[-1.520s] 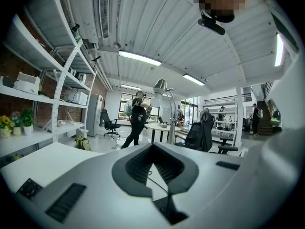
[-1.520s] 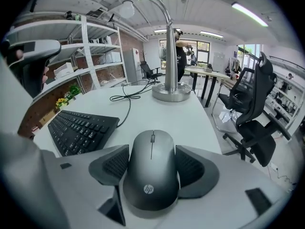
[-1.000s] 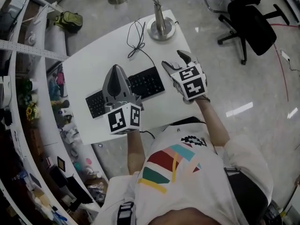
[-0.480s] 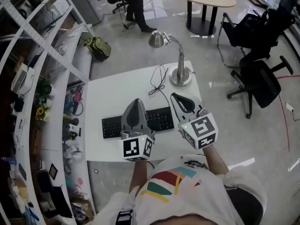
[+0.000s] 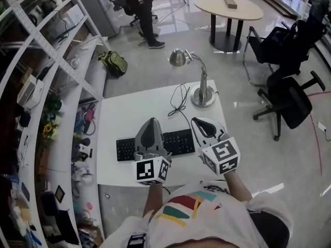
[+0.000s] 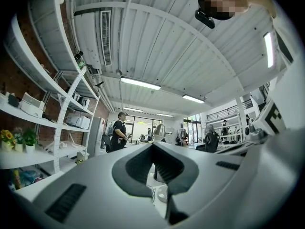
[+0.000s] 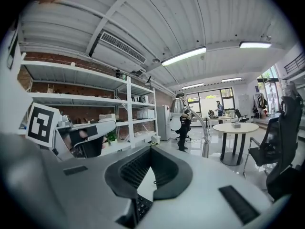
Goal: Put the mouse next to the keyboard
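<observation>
The keyboard [image 5: 178, 141] lies on the desk's [image 5: 129, 118] near half, a lamp [image 5: 202, 94] stands behind it at the far right corner with a cable [image 5: 179, 101] between them, shelving [image 5: 46, 50] runs along the desk's left, office chairs [image 5: 289, 99] sit to the right, and a round table [image 5: 227, 6] stands far behind.

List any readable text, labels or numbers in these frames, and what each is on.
No legible text anywhere.
Keyboard: key legends too small to read.
Left cube: black-and-white square markers only, no letters.
Right cube: square markers only, no letters.
Shirt: coloured stripe graphic, no words readable.
</observation>
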